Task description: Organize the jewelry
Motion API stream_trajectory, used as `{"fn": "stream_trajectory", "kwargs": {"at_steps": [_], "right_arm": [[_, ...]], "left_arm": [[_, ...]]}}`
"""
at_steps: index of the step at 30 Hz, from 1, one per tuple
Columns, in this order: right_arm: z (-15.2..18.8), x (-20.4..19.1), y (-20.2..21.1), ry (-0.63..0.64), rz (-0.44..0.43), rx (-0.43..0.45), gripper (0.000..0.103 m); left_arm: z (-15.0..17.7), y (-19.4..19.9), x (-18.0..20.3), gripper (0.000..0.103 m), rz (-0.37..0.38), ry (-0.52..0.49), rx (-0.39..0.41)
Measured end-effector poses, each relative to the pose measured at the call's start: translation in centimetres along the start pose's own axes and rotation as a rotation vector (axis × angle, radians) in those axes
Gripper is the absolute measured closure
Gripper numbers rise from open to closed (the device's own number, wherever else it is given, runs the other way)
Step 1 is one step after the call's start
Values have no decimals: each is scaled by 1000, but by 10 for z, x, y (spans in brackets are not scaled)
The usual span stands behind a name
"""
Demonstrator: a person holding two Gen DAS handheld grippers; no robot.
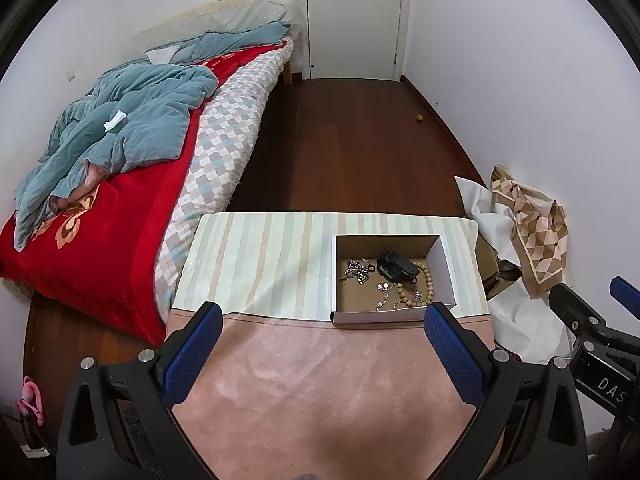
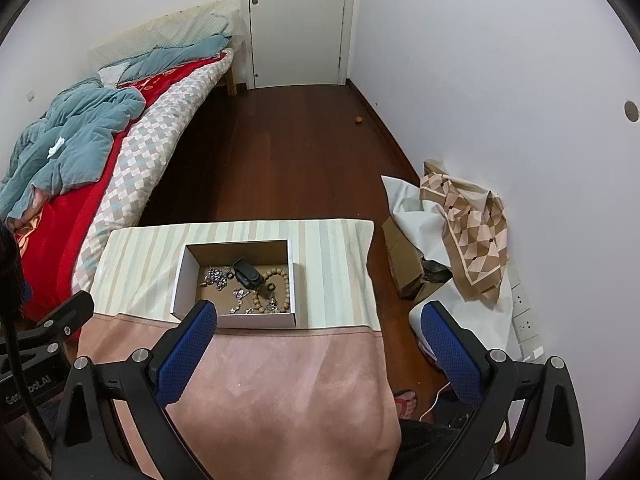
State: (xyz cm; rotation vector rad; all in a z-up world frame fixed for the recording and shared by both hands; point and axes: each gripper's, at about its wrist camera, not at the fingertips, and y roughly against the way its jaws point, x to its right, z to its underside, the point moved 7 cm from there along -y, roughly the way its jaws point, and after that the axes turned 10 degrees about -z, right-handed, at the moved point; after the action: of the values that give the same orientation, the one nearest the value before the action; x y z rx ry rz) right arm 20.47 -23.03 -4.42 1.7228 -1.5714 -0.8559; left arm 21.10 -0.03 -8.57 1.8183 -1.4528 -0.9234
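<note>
A white cardboard box [image 1: 443,268] [image 2: 182,280] stands on the striped cloth of a small table. Inside lie a silver chain [image 1: 357,270] [image 2: 216,277], a black case [image 1: 394,267] [image 2: 246,272], a wooden bead bracelet [image 1: 424,286] [image 2: 280,292] and a thin jewelled chain [image 1: 383,295] [image 2: 240,300]. My left gripper [image 1: 323,320] is open and empty, held above the pink cloth just before the box. My right gripper [image 2: 320,318] is open and empty, to the right of the box's front. The right gripper also shows at the left wrist view's right edge [image 1: 592,320].
The table [image 1: 264,264] [image 2: 336,264] has striped cloth at the back and pink cloth at the front. A bed [image 1: 120,208] [image 2: 60,184] stands on the left. Crumpled paper and a patterned bag [image 1: 536,236] [image 2: 472,232] lie by the right wall. Dark wooden floor leads to a door.
</note>
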Motion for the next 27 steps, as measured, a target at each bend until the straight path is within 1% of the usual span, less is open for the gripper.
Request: {"fn": "stream_trajectory", "kwargs": {"at_steps": [10,15,27], "right_arm": [[0,-2,-5,12,18,-2,0],[3,-1,-10,7,20,-12,0],[2,-1,-9,4,21,-5,0]], "left_arm": [[2,-6,1,0,9,-6,3],[2,-8,1,0,12,-4,-1],[1,-8,0,0,19,-5,1]]}}
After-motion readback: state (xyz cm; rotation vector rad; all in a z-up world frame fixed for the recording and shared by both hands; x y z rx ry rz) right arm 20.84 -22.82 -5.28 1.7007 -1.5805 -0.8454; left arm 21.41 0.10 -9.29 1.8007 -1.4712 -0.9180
